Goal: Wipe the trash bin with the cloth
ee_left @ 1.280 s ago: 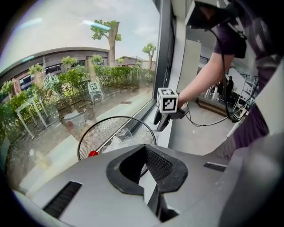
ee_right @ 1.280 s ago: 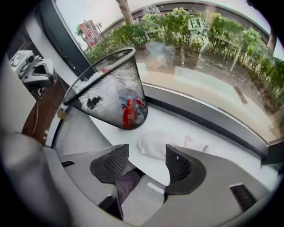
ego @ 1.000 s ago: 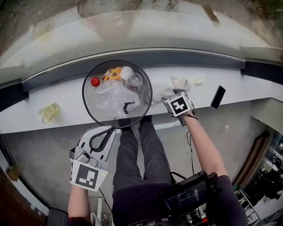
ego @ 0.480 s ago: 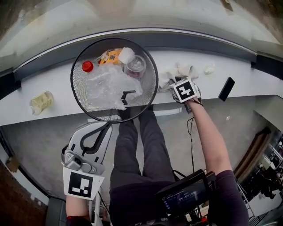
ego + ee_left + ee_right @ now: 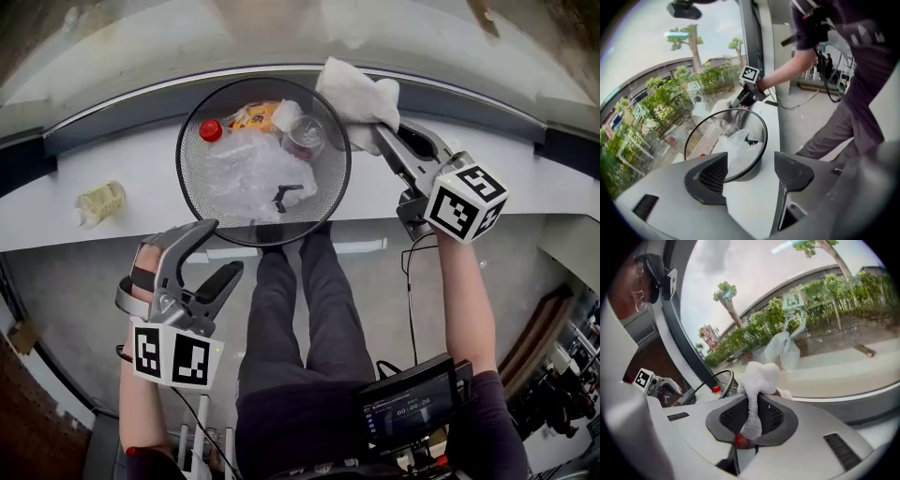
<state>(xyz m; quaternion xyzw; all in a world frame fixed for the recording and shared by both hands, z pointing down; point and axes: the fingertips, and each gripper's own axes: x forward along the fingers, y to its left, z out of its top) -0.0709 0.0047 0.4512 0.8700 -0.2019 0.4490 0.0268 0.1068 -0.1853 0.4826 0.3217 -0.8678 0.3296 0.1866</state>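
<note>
Head view showed the right tongs [image 5: 380, 133] just closed tight on the cloth [image 5: 356, 94] above the far rim of the bin [image 5: 330, 192]. The left tongs [image 5: 223, 247] had just opened, holding nothing.

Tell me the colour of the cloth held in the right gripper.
White. The cloth shows clearest in the right gripper view.

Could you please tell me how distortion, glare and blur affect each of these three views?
Head view: fisheye bows the white ledge into an arc; pale reflections wash the window glass above. Left gripper view: black vignetted corners, mesh trash bin sharp. Right gripper view: same vignette, cloth crisp in soft daylight.
</note>
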